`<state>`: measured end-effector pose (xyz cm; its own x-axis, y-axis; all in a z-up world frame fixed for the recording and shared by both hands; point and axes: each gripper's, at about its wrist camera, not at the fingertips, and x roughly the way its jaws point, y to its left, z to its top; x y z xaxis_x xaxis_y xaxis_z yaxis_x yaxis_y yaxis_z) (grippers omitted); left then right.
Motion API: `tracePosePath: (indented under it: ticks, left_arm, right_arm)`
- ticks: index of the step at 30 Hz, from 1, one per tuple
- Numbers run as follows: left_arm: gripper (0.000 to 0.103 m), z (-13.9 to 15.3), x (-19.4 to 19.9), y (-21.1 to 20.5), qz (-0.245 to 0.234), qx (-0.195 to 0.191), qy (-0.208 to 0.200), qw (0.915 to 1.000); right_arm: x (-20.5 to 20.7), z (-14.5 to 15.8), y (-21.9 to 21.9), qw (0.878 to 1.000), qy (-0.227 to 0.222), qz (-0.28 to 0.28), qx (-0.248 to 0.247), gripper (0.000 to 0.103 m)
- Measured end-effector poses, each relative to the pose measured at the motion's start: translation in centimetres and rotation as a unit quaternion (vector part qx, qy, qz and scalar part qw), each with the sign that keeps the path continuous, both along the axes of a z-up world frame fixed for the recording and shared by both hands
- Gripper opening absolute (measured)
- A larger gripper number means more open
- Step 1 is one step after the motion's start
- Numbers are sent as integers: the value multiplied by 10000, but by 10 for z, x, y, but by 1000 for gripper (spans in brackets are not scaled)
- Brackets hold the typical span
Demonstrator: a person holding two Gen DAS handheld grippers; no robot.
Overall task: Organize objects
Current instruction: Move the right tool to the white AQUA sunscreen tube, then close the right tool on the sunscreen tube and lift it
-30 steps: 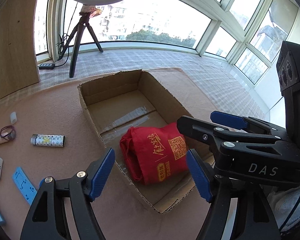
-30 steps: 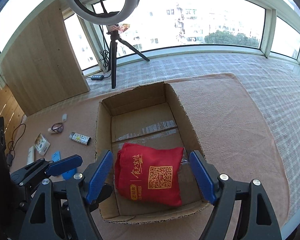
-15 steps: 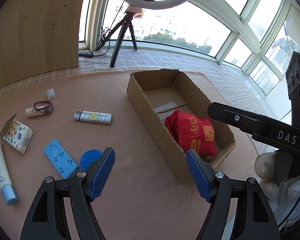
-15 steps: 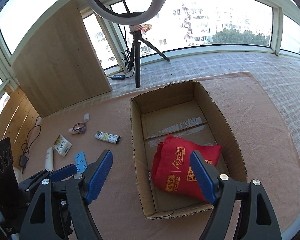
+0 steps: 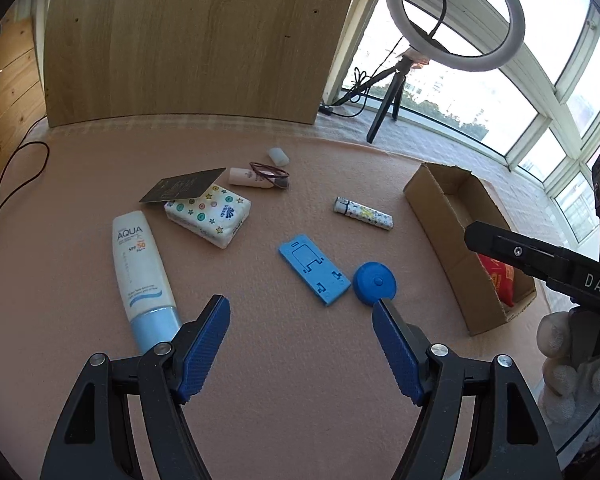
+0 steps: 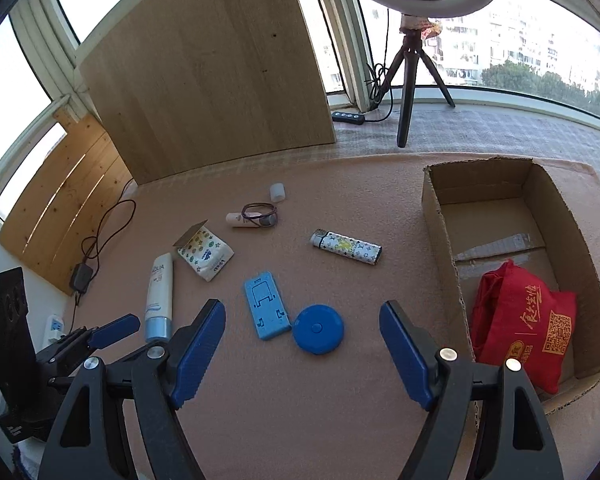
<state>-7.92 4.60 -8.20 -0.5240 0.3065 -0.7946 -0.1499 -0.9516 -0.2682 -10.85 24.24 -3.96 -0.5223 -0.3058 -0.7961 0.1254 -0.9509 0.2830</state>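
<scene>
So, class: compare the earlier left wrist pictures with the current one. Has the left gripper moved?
Yes. The left gripper has swung left, away from the cardboard box, which now sits at the right edge; its open jaws now face the blue phone stand.

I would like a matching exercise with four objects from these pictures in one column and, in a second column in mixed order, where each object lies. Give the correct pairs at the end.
Column 1
1. red bag
2. blue round case
3. hair tie
4. dark card

Column 2
A. on the tissue pack
B. inside the cardboard box
C. on the small white tube
D. beside the blue phone stand

Pairs: 1-B, 2-D, 3-C, 4-A
</scene>
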Motion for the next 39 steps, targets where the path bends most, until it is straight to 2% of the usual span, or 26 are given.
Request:
tracePosePath:
  ticks: [7, 15, 23, 31, 39]
  left_arm:
    - [77, -21, -1, -71, 472, 7, -216, 9987]
    - [77, -48, -7, -118, 629, 229, -446, 9968]
    - [77, -71, -24, -135, 647, 510, -612, 9947]
    - [76, -86, -36, -132, 531, 711, -742, 9933]
    - [68, -93, -41, -134, 500, 893, -812, 9914]
  right_arm:
    - [-17, -16, -67, 9981, -237, 562, -72, 76]
    - [-40, -44, -133, 9927, -583, 1049, -78, 76]
    - [-58, -73, -177, 9863, -908, 1374, -53, 76]
    - [-75, -97, -195, 9797, -1292, 1520, -186, 76]
    - [-80, -106, -206, 9756, -1465, 1609, -287, 75]
